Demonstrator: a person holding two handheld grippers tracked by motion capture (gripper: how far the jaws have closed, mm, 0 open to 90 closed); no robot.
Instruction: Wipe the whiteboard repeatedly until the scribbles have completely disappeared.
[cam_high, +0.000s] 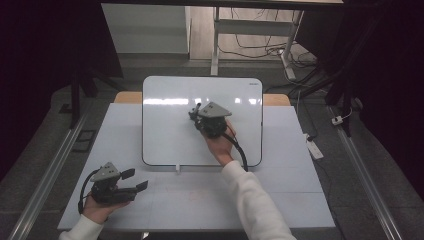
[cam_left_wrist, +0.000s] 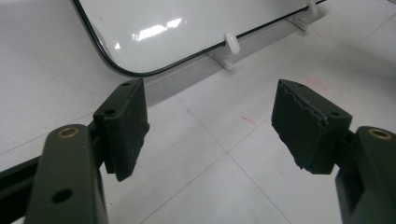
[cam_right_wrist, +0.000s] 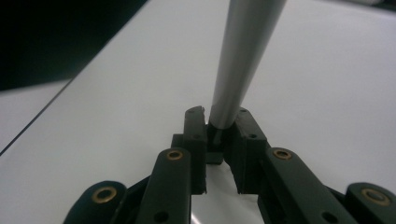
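From above, the right gripper (cam_high: 196, 113) sits over the middle of the whiteboard (cam_high: 165, 135), while the left gripper (cam_high: 134, 179) rests at seven o'clock on the table (cam_high: 280, 200).

Left gripper view: jaws spread, nothing between; the whiteboard's edge lies at twelve o'clock.

Right gripper view: jaws pinch a grey pen (cam_right_wrist: 240, 60) rising toward one o'clock.

A whiteboard (cam_high: 170, 130) is lying on the white table (cam_high: 280, 200). The right hand (cam_high: 220, 147) is holding the right gripper (cam_high: 196, 114) over the middle of the board. The left gripper (cam_high: 135, 180) is resting in the left hand (cam_high: 100, 207) near the table's front left corner, jaws standing apart with nothing between them.
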